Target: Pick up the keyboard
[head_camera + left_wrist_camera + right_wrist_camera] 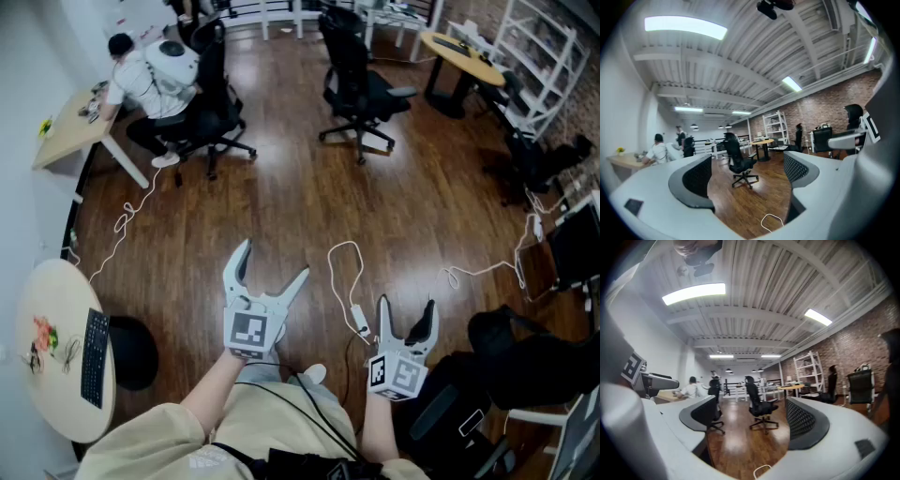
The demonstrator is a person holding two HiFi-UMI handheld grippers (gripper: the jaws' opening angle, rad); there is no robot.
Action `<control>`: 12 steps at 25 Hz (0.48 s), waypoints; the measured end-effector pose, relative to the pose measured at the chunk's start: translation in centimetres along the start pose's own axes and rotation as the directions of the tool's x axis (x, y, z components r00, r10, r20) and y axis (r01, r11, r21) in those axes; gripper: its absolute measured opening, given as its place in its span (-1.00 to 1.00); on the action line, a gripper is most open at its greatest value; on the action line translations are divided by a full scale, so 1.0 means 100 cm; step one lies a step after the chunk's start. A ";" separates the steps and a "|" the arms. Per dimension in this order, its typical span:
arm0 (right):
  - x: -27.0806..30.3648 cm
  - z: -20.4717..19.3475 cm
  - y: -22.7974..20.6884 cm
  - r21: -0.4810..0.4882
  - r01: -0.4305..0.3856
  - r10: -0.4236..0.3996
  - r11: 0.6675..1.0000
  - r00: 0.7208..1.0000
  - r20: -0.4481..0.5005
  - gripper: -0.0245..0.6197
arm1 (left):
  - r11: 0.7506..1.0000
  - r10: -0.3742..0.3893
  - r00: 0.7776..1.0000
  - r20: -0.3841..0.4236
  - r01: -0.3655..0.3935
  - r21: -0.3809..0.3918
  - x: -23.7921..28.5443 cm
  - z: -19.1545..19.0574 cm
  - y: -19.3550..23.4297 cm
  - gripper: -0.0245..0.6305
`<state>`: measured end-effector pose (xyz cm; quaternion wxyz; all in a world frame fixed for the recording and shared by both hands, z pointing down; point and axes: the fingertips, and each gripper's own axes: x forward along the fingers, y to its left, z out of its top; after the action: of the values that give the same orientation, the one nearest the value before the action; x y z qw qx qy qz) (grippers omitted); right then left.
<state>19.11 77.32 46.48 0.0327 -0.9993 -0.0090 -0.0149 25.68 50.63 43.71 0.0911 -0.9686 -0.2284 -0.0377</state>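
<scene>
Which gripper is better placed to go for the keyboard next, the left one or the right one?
Left, probably. The keyboard lies on the round table at the person's left. The left gripper is open, empty and nearer to it. The right gripper, also open, would have to cross the body.

The keyboard was black on a pale cream table, well left of both jaws. The left gripper and right gripper were whitish-grey — each with a black-and-white square-patterned cube. Their pads looked black, perhaps dot-textured. Between the jaws showed glossy brown plank floor.
</scene>
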 end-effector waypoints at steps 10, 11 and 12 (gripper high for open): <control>0.046 -0.005 0.272 -0.047 -0.495 0.496 0.868 0.868 0.019 0.58 | 0.959 0.263 0.964 -0.046 -0.266 -0.099 -0.122 -0.047 0.154 0.50; 0.042 -0.004 0.292 -0.034 -0.519 0.520 0.854 0.854 0.018 0.58 | 0.950 0.292 0.955 -0.049 -0.296 -0.102 -0.136 -0.050 0.167 0.50; 0.038 -0.004 0.311 -0.022 -0.539 0.540 0.842 0.842 0.016 0.58 | 0.940 0.320 0.946 -0.050 -0.324 -0.111 -0.151 -0.053 0.180 0.50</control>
<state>23.49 46.32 44.96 0.0273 -0.9619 0.2720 0.0058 20.11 27.18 44.35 0.0425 -0.9958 -0.0630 -0.0509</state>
